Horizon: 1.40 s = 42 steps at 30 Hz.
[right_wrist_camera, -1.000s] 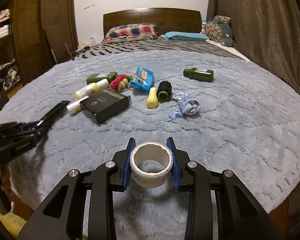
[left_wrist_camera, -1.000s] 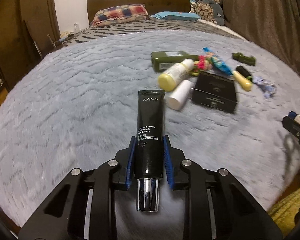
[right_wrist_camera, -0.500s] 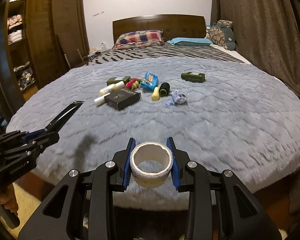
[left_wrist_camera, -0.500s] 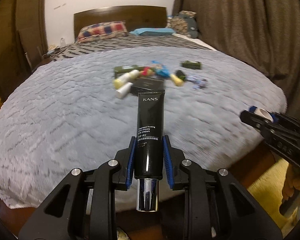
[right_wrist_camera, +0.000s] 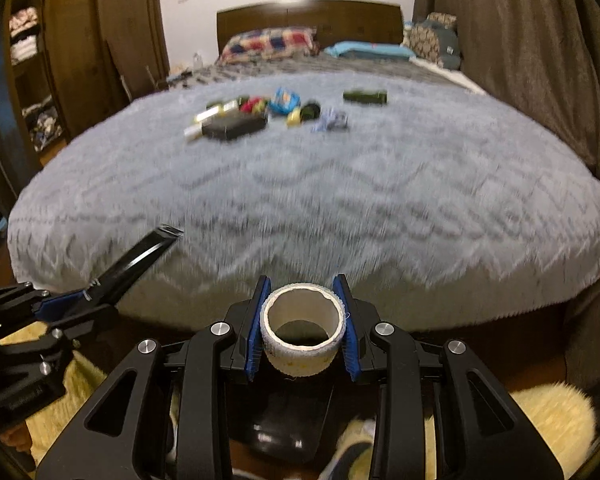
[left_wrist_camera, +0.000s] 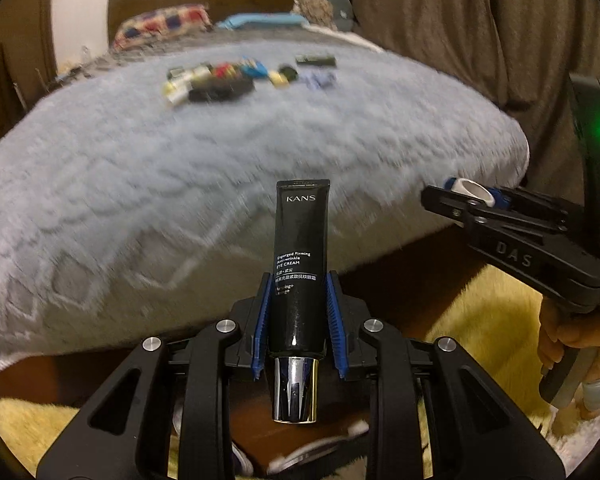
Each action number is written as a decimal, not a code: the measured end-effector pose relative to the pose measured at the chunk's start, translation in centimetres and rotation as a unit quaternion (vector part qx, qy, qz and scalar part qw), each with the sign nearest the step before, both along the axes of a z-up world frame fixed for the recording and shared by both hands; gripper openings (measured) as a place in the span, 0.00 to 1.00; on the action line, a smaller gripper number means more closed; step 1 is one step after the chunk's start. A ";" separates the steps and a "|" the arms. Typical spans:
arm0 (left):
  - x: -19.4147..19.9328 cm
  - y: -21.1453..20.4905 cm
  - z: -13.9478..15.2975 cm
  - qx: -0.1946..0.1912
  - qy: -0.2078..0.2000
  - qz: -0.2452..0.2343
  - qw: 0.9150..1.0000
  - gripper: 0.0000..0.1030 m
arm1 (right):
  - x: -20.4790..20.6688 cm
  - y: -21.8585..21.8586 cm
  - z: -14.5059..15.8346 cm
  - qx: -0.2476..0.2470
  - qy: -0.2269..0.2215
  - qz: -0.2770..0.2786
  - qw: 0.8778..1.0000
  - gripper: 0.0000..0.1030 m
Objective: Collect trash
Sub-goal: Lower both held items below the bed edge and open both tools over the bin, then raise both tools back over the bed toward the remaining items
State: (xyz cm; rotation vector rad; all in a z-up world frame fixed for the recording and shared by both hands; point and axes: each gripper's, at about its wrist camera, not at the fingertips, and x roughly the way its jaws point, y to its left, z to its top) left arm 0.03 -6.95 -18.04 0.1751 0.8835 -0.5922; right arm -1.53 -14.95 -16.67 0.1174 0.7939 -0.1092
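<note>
My left gripper (left_wrist_camera: pixel 299 276) is shut on a black KANS eye cream tube (left_wrist_camera: pixel 299 256), silver cap toward the camera, held off the foot of the bed. My right gripper (right_wrist_camera: pixel 302 280) is shut on a white tape roll (right_wrist_camera: pixel 302 328), also held beyond the bed's foot edge. The right gripper also shows in the left wrist view (left_wrist_camera: pixel 472 196) with the roll, and the left gripper with its tube shows in the right wrist view (right_wrist_camera: pixel 140 256). Several more items lie in a cluster (right_wrist_camera: pixel 260 116) far back on the grey blanket (right_wrist_camera: pixel 320 200), blurred.
A dark green bottle (right_wrist_camera: pixel 365 97) lies apart from the cluster. The headboard (right_wrist_camera: pixel 308 20) and pillows are at the far end. Brown curtains (right_wrist_camera: pixel 520 60) hang on the right, a wardrobe (right_wrist_camera: pixel 40 72) on the left. A yellow rug (left_wrist_camera: pixel 480 320) and shoes lie on the floor below.
Both grippers have pulled back from the bed with their objects and now hang past its foot edge, over the floor. The cluster of items has receded.
</note>
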 end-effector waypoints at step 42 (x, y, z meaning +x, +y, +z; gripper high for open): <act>5.8 -5.6 -16.9 0.093 0.196 -0.009 0.976 0.52 | 4.9 -1.5 -15.9 0.104 0.219 -0.012 0.970 0.56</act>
